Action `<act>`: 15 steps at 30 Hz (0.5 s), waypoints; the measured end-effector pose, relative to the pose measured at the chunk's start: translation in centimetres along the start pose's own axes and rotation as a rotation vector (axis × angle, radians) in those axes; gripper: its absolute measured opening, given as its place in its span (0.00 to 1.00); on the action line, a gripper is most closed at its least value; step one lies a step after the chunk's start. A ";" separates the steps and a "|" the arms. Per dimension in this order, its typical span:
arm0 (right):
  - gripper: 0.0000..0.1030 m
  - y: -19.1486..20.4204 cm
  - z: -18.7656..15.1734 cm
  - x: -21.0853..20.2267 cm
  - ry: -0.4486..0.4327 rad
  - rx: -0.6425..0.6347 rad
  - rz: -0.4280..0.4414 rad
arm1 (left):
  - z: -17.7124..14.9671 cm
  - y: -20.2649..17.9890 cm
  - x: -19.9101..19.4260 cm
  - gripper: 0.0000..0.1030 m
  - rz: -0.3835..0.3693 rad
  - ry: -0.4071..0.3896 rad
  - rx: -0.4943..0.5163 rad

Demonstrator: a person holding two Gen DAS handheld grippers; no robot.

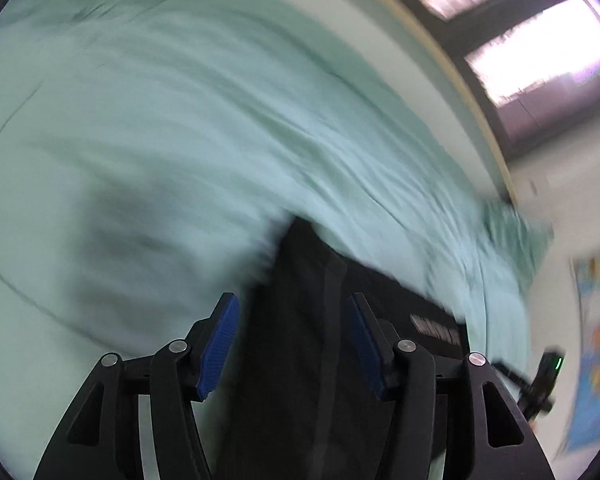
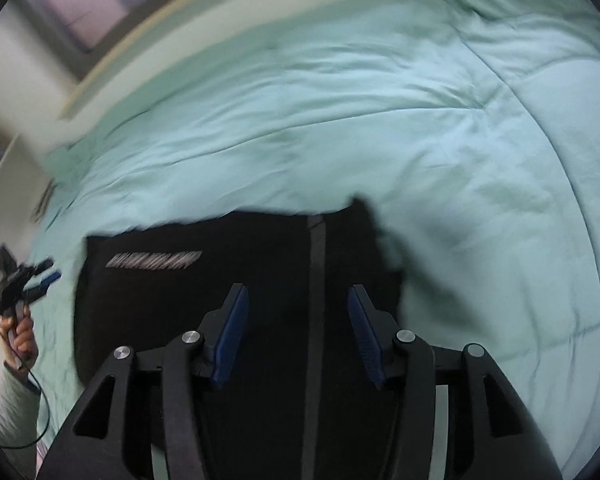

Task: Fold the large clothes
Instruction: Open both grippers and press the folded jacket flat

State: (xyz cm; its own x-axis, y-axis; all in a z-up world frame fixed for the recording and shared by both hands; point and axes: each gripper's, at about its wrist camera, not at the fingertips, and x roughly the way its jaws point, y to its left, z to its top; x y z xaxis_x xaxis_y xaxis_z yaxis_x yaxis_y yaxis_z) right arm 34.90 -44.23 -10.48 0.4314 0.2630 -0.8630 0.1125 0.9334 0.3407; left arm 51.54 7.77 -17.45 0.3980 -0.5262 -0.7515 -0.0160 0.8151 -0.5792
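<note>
A black garment [image 2: 228, 280] with a grey stripe and white lettering lies on a light green quilt [image 2: 380, 120]. In the left wrist view the garment [image 1: 308, 340] runs between and under the fingers. My left gripper [image 1: 294, 312] is open above it, holding nothing. My right gripper [image 2: 298, 304] is open above the garment's stripe, holding nothing. The left gripper also shows at the left edge of the right wrist view [image 2: 40, 276], held in a hand. The right gripper shows small in the left wrist view [image 1: 540, 384]. Both views are motion-blurred.
The quilt covers a bed with a pale frame edge [image 2: 148, 52]. Windows [image 1: 540, 52] stand beyond the bed. A colourful sheet [image 1: 596, 360] lies at the right edge of the left wrist view.
</note>
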 end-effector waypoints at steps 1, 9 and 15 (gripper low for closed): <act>0.54 1.3 -1.0 -0.1 0.006 -0.007 0.005 | -1.5 -2.4 -0.1 0.62 -0.004 0.015 0.061; 0.53 9.6 -6.2 3.9 0.047 -0.125 -0.077 | -11.2 -14.4 3.5 0.62 0.041 0.057 0.324; 0.54 9.5 -9.1 10.8 0.153 -0.158 -0.193 | -15.3 -13.4 12.0 0.62 0.219 0.179 0.318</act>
State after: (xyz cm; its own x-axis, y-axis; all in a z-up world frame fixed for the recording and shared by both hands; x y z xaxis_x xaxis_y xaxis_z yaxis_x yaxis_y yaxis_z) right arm 32.53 -30.27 -19.93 0.2746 0.0992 -0.9564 0.0330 0.9931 0.1124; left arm 42.50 -13.21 -23.59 0.2505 -0.3437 -0.9051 0.2125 0.9316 -0.2949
